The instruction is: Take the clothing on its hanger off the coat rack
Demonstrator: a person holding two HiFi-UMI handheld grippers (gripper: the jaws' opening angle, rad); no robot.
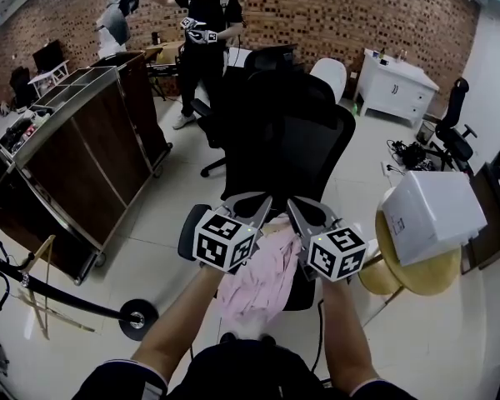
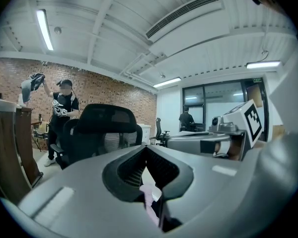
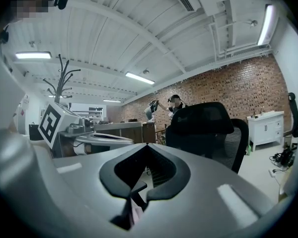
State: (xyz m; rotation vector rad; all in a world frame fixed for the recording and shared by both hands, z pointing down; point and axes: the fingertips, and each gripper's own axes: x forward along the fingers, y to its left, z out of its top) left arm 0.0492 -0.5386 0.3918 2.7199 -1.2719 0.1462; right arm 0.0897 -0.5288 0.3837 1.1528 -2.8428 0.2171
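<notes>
A pink garment (image 1: 258, 286) is draped over the seat of a black office chair (image 1: 292, 132), right under my two grippers. My left gripper (image 1: 262, 200) and right gripper (image 1: 293, 203) are held side by side, pointing at the chair back. The jaws of both are shut, tips together, with nothing showing between them. In the left gripper view, pink cloth (image 2: 148, 197) shows below through the slot behind the jaws. The right gripper view shows the cloth too, with a dark hanger piece (image 3: 131, 196) on it. The coat rack (image 1: 75, 302) stands at my left, bare where it is in view.
A wooden cabinet on wheels (image 1: 83, 157) stands left of the chair. At the right a white box (image 1: 433, 211) lies on a round wooden stool (image 1: 417, 273). Another person (image 1: 204, 32) with grippers stands beyond the chair, holding up a dark garment. A white cupboard (image 1: 396, 82) lines the brick wall.
</notes>
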